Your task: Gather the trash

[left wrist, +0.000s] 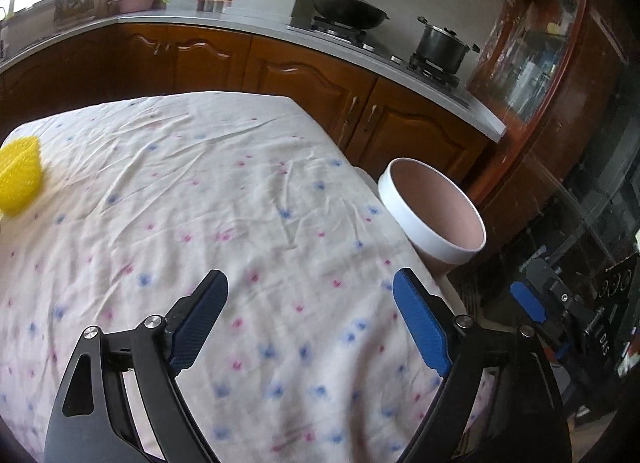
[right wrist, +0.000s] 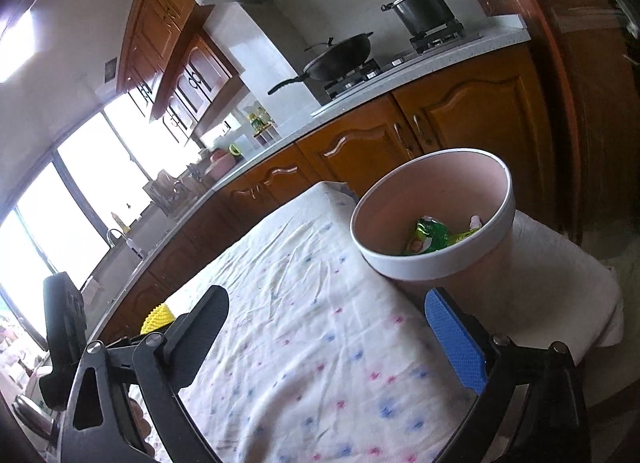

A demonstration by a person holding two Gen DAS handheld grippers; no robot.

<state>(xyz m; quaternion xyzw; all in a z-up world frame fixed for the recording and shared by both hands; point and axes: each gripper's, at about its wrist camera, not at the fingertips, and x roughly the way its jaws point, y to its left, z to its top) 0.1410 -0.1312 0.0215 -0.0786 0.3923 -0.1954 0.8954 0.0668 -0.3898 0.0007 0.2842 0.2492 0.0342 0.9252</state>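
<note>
Hanging over the table, the left gripper (left wrist: pixel 310 317) has its two blue fingers (left wrist: pixel 418 323) wide apart with nothing between them. Under it lies the tablecloth (left wrist: pixel 200 203), white with little pink and blue spots and lots of wrinkles. Ahead of it and off to its right stands the trash bin (left wrist: pixel 434 215), pink with a thick white rim, just past the table's edge. Far off to its left, at the side of the cloth, sits a bumpy yellow thing (left wrist: pixel 18 173), blurry here.

The right gripper (right wrist: pixel 326 333) is spread wide too and holds nothing. One of its fingers (right wrist: pixel 456 347) is blue and sits just beside the bin's wall, though whether they touch is hard to tell. The trash bin (right wrist: pixel 424 263) is right in front of this gripper, a bit to its right. Inside lies a shiny green wrapper (right wrist: pixel 430 237) and a small pale bit of trash next to it. The yellow thing (right wrist: pixel 158 317) peeks out behind the left finger.

Further ahead of both grippers is a kitchen counter (left wrist: pixel 248 23) with a black wok (left wrist: pixel 348 7) and a pot (left wrist: pixel 440 45) on the stove.
</note>
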